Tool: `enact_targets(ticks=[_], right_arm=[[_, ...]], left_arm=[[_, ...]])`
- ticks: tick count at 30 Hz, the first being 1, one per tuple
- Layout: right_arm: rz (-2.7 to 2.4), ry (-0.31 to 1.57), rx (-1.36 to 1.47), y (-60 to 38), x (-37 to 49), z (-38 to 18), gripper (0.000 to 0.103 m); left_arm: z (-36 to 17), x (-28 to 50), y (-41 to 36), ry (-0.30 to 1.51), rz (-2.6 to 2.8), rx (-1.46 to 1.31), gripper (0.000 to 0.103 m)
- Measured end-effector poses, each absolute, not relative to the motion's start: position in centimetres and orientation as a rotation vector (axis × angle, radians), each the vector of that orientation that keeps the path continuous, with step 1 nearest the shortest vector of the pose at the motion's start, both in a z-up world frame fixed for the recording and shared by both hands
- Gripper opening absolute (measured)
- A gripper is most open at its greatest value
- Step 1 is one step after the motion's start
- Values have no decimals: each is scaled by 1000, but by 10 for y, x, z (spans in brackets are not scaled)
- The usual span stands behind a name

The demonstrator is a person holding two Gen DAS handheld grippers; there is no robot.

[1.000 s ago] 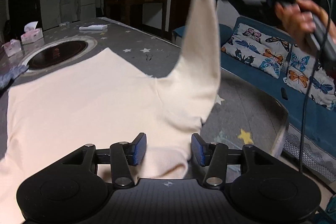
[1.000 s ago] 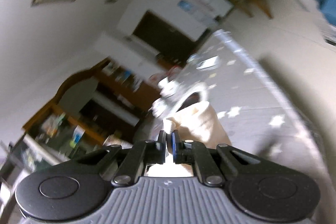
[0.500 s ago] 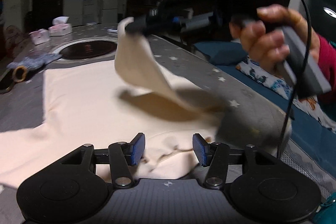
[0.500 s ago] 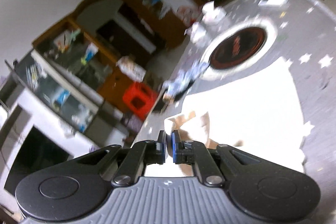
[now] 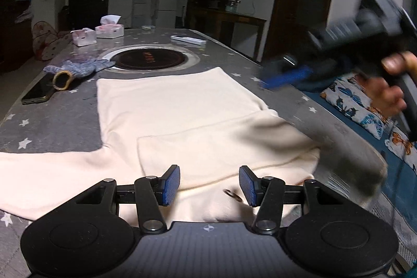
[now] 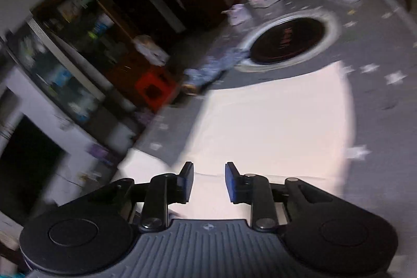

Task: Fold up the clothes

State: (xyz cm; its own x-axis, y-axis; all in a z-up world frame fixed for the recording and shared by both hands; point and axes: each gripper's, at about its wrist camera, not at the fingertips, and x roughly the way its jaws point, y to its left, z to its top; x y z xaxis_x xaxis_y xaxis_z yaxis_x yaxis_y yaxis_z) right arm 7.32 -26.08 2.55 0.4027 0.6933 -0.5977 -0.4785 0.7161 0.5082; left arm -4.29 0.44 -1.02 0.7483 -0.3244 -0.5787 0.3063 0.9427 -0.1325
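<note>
My left gripper [image 5: 208,185] sits low over the near edge of the cream sweater [image 5: 177,106], blue pads [image 5: 170,184] spread wide — nothing between them, only cloth showing below the gap. Just past the pads, one sleeve [image 5: 224,145] lies folded across the garment's body, its cuff edge ending near the middle. The other sleeve [image 5: 39,173] stretches flat toward the table's left side. The sweater lies spread on the grey star-print tablecloth [image 5: 52,119], hem end pointing away from me.

My right gripper [image 6: 209,183] is up off the cloth, tilted, pads parted by a moderate gap and empty; the sweater [image 6: 273,121] glows pale beneath it. From the left wrist view the same tool [image 5: 346,48] hangs blurred over the table's right edge, my hand [image 5: 391,90] wrapped on its handle.

Farther on: a phone [image 5: 39,91] near the left edge, a blue knitted piece [image 5: 78,67] with a tan ring [image 5: 62,80] beside it, then the round dark cooktop inset [image 5: 148,59]. Beyond that — two tissue boxes [image 5: 109,29] and a flat white box [image 5: 188,40]. A butterfly-print cushion [image 5: 365,111] lies off the right edge.
</note>
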Motion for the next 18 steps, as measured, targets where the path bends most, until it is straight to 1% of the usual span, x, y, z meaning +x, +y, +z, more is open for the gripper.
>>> enact_targets(ticks=[4, 8, 14, 18], right_arm=[[638, 869, 83, -286, 56, 23, 28], [624, 877, -13, -293, 38, 11, 27], [691, 797, -139, -270, 18, 1, 23], [670, 828, -209, -261, 20, -12, 23]], left_arm=[[-10, -34, 2, 641, -347, -24, 53], [-13, -22, -3, 653, -346, -17, 52], [-21, -13, 1, 683, -326, -22, 51], [-23, -10, 6, 695, -313, -32, 50]])
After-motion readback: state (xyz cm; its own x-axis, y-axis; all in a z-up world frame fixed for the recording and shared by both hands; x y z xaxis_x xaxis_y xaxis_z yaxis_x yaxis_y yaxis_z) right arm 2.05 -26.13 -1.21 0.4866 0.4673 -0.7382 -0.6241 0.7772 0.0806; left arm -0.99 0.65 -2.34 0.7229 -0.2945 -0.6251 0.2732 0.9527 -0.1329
